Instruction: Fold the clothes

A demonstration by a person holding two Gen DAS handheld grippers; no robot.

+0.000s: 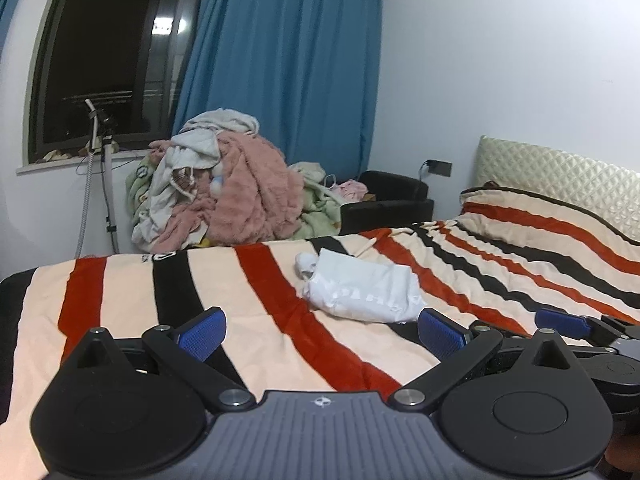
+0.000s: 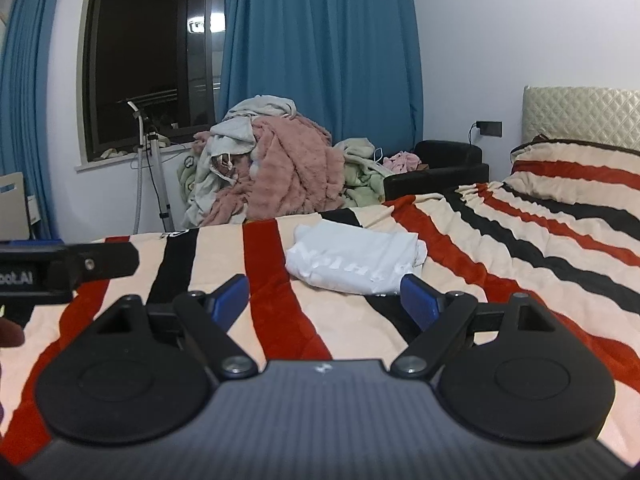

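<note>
A white garment (image 1: 360, 288) with pale lettering lies bundled in a loose fold on the striped blanket (image 1: 260, 320); it also shows in the right wrist view (image 2: 352, 264). My left gripper (image 1: 322, 334) is open and empty, hovering low over the blanket, short of the garment. My right gripper (image 2: 324, 300) is open and empty, just in front of the garment's near edge. The right gripper's blue fingertips (image 1: 560, 322) show at the right edge of the left wrist view. Part of the left gripper's body (image 2: 60, 268) shows at the left of the right wrist view.
A heap of pink, grey and green laundry (image 1: 224, 184) sits beyond the bed's far edge, under the blue curtain (image 1: 288, 60). A black armchair (image 1: 388, 200) and a quilted headboard (image 1: 560, 176) are to the right. A metal stand (image 1: 108, 184) stands by the window.
</note>
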